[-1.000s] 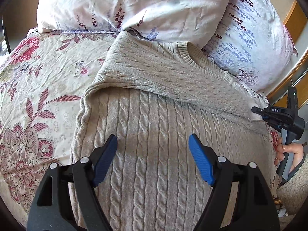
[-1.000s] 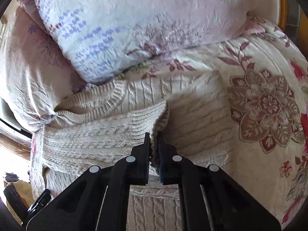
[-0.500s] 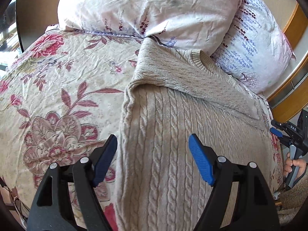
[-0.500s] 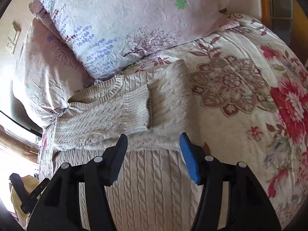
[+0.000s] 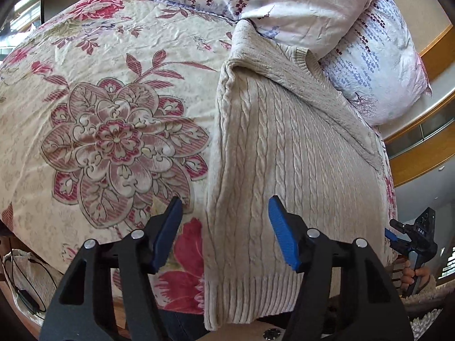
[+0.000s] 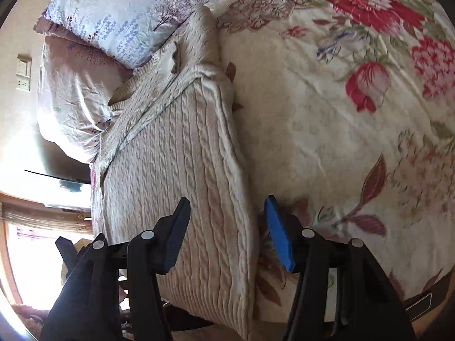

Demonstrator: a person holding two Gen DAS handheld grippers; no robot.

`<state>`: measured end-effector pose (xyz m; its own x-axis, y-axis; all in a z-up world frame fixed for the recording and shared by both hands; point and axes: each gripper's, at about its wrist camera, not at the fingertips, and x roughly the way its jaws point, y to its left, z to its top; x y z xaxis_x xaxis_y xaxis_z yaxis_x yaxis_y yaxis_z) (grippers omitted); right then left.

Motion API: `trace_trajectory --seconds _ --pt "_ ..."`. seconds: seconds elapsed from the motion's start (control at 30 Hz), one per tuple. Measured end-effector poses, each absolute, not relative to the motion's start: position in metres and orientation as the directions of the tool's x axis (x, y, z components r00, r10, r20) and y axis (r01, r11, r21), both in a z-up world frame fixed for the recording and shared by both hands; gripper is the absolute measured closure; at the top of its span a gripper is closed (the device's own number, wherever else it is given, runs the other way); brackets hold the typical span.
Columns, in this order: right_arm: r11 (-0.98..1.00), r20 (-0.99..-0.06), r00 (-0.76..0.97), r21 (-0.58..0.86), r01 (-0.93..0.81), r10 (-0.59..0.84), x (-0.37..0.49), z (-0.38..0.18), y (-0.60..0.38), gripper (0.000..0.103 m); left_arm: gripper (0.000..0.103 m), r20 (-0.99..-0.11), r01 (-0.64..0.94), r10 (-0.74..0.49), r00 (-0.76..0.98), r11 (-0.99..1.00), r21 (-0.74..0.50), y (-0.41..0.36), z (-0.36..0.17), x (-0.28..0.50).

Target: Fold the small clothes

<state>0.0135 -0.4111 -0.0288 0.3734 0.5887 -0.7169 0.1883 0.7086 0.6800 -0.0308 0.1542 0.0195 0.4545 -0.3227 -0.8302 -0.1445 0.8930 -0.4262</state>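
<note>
A beige cable-knit sweater [image 5: 295, 153] lies flat on the floral bedspread, with both sleeves folded across its chest and its neck against the pillows. Its ribbed hem [image 5: 250, 295] hangs at the bed's near edge. My left gripper [image 5: 224, 230] is open and empty, hovering over the sweater's left side edge close to the hem. My right gripper [image 6: 227, 233] is open and empty over the sweater's [image 6: 182, 170] right side edge near the hem. It also shows at the far right of the left wrist view [image 5: 412, 241], held by a hand.
Two floral pillows [image 5: 312, 8] lie at the head of the bed, touching the sweater's collar. The floral bedspread [image 5: 113, 142] spreads out to the left of the sweater. A wooden bed frame [image 5: 421, 153] runs along the right. A cable [image 5: 25, 292] lies on the floor at lower left.
My right gripper let go of the sleeve cuff, opened and drew back to the hem's right side. My left gripper pulled back and left toward the hem's left corner.
</note>
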Motion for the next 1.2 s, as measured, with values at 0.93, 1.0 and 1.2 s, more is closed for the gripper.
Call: trace_trajectory --seconds 0.93,1.0,1.2 --pt "0.583 -0.608 0.167 0.793 0.179 0.776 -0.020 -0.055 -0.385 0.094 0.091 -0.777 -0.287 -0.531 0.338 0.728 -0.622 0.150 -0.005 -0.054" --pt "0.585 -0.608 0.167 0.794 0.166 0.776 -0.024 -0.054 -0.389 0.094 0.094 -0.778 -0.284 -0.530 0.338 0.731 -0.621 0.150 -0.005 -0.053" --pt "0.600 -0.624 0.113 0.778 0.185 0.773 -0.026 -0.058 -0.389 0.093 0.096 -0.775 -0.274 -0.537 0.333 0.732 -0.624 0.150 -0.005 -0.047"
